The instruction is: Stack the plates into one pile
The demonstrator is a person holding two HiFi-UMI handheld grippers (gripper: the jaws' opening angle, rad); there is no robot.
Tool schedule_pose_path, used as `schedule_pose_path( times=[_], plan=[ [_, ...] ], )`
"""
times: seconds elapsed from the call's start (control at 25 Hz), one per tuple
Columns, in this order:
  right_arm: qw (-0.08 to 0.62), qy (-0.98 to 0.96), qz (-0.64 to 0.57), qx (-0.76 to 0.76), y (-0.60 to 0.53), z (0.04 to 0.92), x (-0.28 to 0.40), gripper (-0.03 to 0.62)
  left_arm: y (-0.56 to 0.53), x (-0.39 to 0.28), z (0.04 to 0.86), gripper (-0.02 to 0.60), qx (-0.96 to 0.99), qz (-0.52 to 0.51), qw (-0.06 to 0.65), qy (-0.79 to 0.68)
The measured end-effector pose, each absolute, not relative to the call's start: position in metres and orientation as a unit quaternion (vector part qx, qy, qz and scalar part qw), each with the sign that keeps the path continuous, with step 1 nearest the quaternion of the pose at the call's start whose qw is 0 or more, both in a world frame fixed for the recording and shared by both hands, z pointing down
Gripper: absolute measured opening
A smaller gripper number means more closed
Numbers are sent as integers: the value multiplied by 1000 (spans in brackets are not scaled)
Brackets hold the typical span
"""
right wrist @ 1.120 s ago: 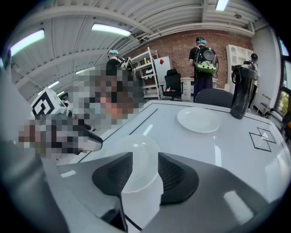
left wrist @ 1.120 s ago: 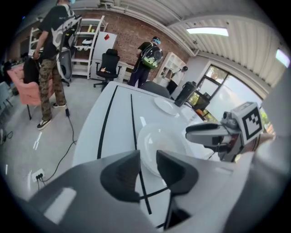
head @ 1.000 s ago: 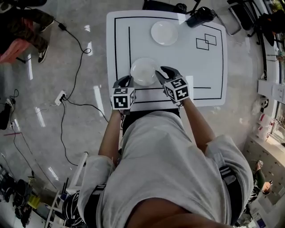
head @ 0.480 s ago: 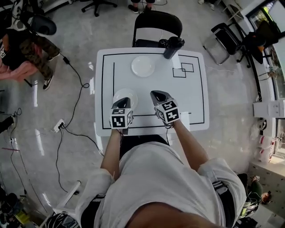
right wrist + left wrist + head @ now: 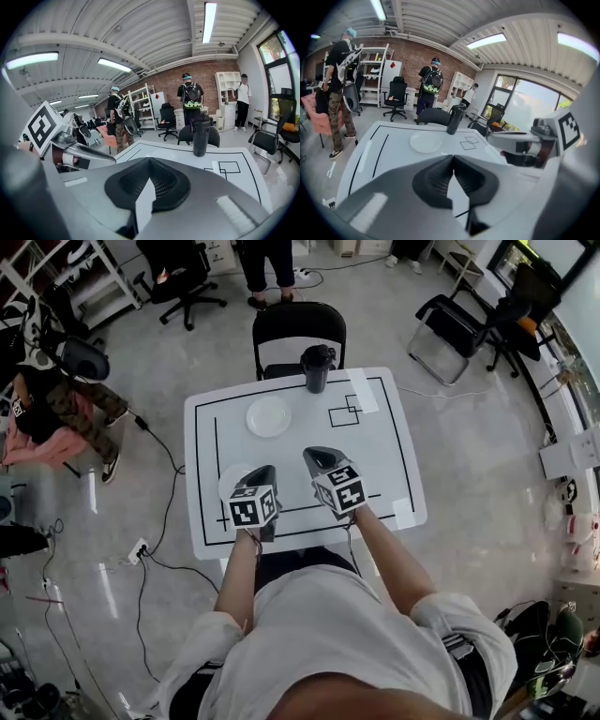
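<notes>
Head view: two plates sit apart on the bench [image 5: 375, 465], unstacked. The far plate [image 5: 269, 416] is near the bottle [image 5: 317, 367], the near plate [image 5: 231, 482] beside the left hand-held gripper [image 5: 266, 472].
Left gripper view: jaws closed, empty.
Right gripper view: right hand-held gripper [image 5: 149, 159] closed, empty.

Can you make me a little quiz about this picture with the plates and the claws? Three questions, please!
1. How many white plates are on the table?
2. True or false: the plates are already in one pile.
3. The left claw and the right claw are: A) wide open, B) shut and empty, C) each gripping a plate.
Key: 1. Two: the far plate and the near plate. 2. False, they lie apart. 3. B.
</notes>
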State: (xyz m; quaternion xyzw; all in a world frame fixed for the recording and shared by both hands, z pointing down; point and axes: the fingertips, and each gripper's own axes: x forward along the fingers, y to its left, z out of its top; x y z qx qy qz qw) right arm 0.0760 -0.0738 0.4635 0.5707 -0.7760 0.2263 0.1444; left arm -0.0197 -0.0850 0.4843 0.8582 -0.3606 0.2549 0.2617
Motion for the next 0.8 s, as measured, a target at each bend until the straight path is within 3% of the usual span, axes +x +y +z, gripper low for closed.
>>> schedule_pose_path(
  times=[0.8],
  plan=[
    [154, -750, 251, 592, -161, 474, 69, 0, -180, -12, 485, 3, 872, 275, 250, -318]
  ],
)
